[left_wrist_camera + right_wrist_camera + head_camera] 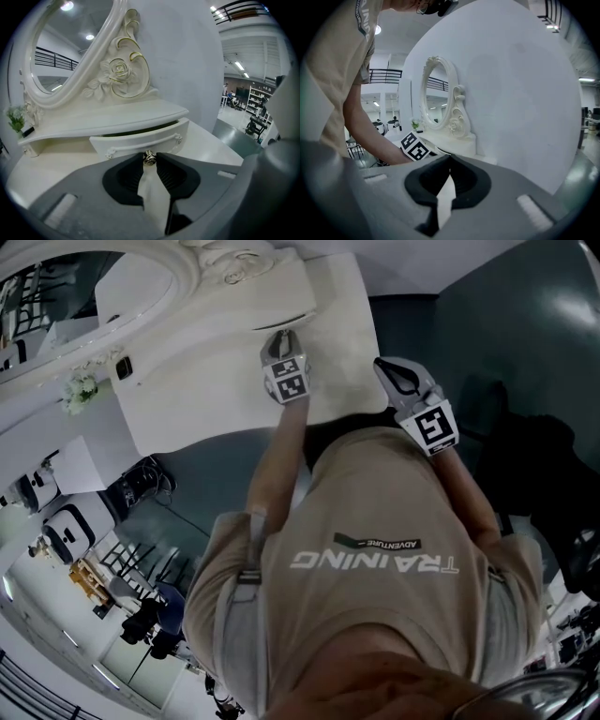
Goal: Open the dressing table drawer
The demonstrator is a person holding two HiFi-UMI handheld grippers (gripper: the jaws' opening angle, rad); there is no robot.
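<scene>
Between the jaws of my left claw point(149, 162) sits the small metal knob point(149, 157) of the drawer point(136, 142), and the jaws are clamped on it from both sides. Just beyond the claw tips, the drawer front stands slightly out from the shelf point(108, 119) above it, with a dark gap along its top edge. Above and behind that shelf I see the oval mirror point(56, 47) in its carved frame, with a rose carving point(119, 70) at its foot. Far to the claw's left is a small green plant point(16, 117). Beneath the claw lies the white table top point(213, 146). To the right of the left claw, my right claw point(450, 160) hangs off the table's corner, jaws together with nothing between them. Its view catches the left claw's marker cube point(415, 146).
</scene>
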